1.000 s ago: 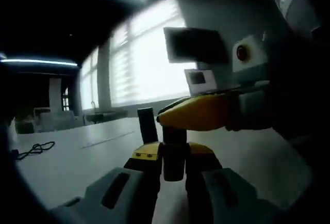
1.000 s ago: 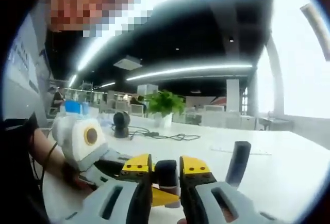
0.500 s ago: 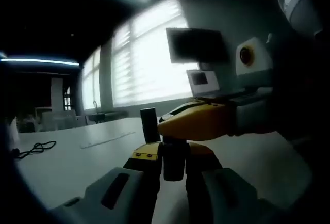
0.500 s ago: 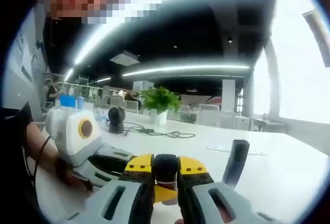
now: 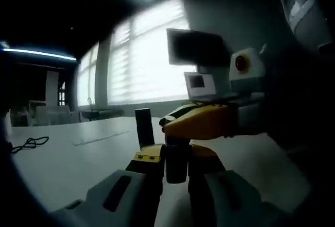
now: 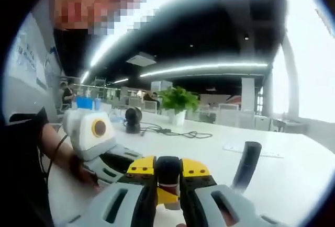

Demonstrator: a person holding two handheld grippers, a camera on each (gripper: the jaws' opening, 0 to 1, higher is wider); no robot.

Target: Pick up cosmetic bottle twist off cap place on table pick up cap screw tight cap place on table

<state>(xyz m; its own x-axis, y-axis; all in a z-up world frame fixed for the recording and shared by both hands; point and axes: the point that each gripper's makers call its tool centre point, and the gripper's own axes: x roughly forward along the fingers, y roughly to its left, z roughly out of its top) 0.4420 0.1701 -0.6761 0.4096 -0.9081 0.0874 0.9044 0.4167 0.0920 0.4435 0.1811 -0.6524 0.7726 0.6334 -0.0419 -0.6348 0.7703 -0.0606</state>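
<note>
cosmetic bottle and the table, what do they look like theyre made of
Cosmetic bottle: dark and smooth with a dull sheen, probably plastic, though dim light leaves glass possible; its cap looks glossy black. Table: flat, pale surface with soft reflections, likely laminate or painted board.

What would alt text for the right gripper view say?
The right hand-held gripper is shut on a dark cap atop a bottle, while the left hand-held gripper, held in a person's hand, meets it from the left above a white table. A dark upright object stands on the table to the right, with a plant and cable farther back.
</note>
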